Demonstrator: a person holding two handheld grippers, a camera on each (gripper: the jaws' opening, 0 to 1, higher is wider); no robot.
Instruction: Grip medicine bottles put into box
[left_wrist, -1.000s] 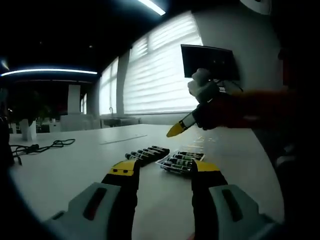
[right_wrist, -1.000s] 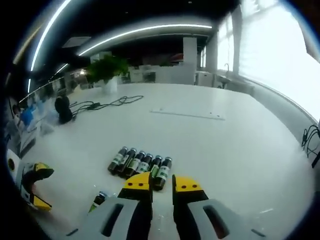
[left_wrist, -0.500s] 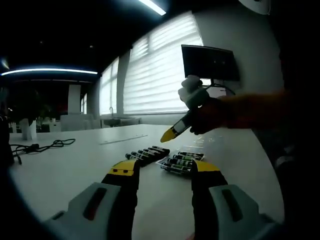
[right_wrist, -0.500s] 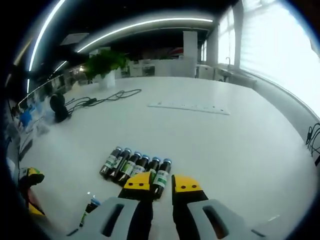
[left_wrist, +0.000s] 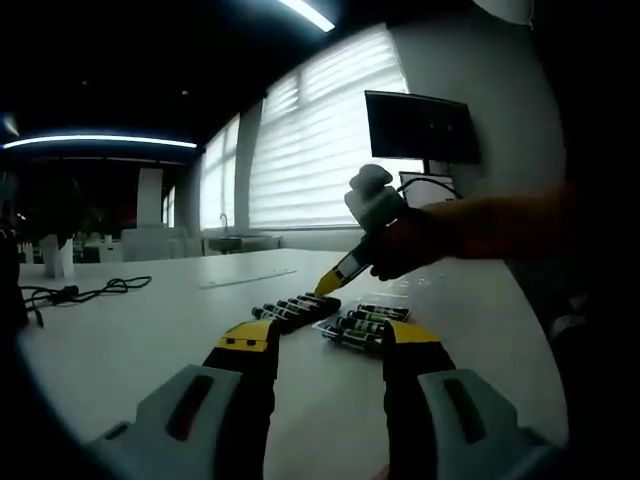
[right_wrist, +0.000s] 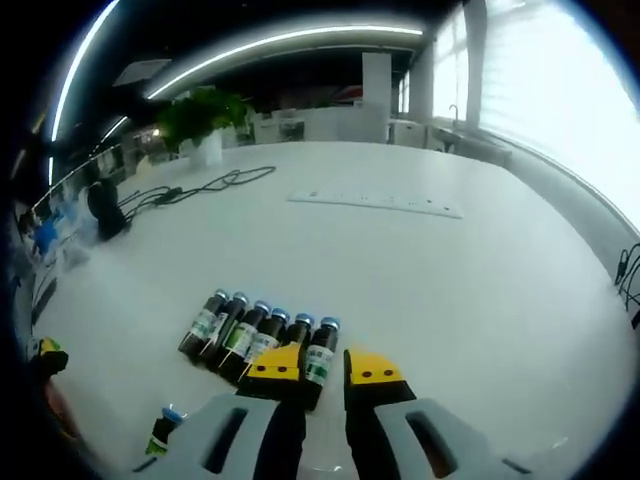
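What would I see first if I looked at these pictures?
A row of small dark medicine bottles lying side by side on the big white table, right at the yellow tips of the right gripper. In the left gripper view, the left gripper points at more bottles in a tray.
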